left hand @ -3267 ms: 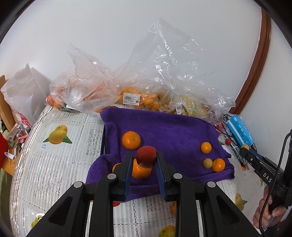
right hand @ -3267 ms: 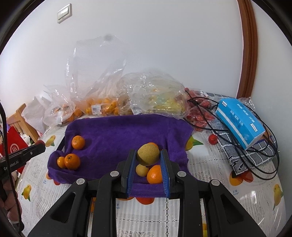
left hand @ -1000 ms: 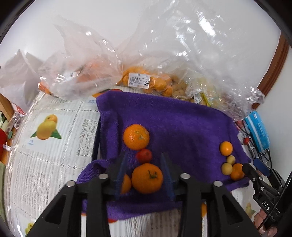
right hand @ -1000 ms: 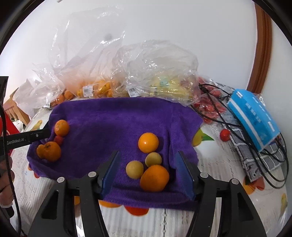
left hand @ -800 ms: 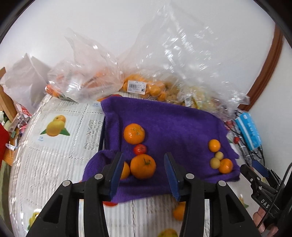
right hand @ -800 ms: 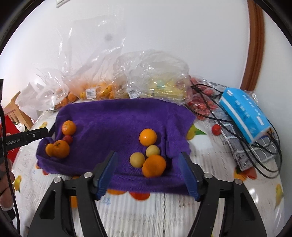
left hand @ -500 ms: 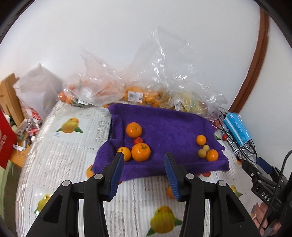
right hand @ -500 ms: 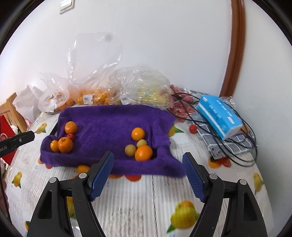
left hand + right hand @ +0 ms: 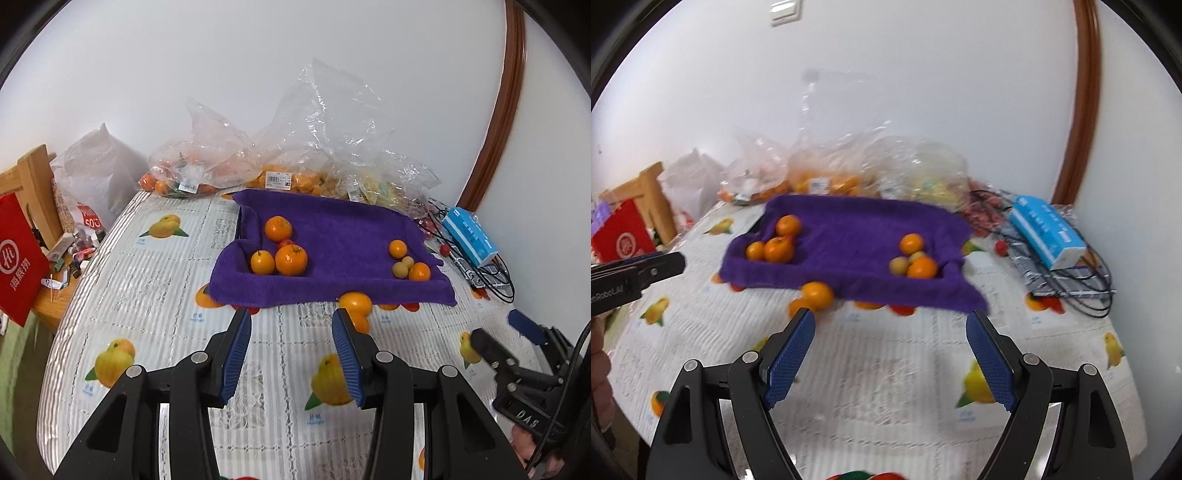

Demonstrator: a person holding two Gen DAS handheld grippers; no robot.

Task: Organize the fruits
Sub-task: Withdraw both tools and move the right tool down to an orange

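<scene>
Left gripper (image 9: pixel 291 319): lower centre of the left wrist view, above the patterned worktop (image 9: pixel 155 302) — fingers (image 9: pixel 236 354) spread apart with nothing between them.
Right gripper (image 9: pixel 890 325): lower centre of the right wrist view; its fingers (image 9: pixel 792 350) are opening wide, with only worktop in the gap.
Purple towel (image 9: pixel 332 229): spread across the middle of the frame, its edges rumpled up.
Left fruit group (image 9: pixel 282 251): on the left part of the towel — three oranges, with a small red fruit (image 9: pixel 285 243) tucked between them.
Right fruit group (image 9: pixel 408 260): on the right part of the towel, well apart from the first; two oranges and two small yellowish fruits clustered together.
Loose orange (image 9: pixel 355 303): on the worktop just beside the towel's near edge, centre of the frame.
Plastic bags (image 9: pixel 295 162): clear, crumpled, holding more fruit, along the wall behind the towel.
Blue box (image 9: pixel 469 236): right of the towel, lying over black cables (image 9: pixel 491 277).
Red bag (image 9: pixel 18 251): at the left edge, beside a wooden chair (image 9: pixel 33 184).
Picture quality: the right wrist view is blurred.
</scene>
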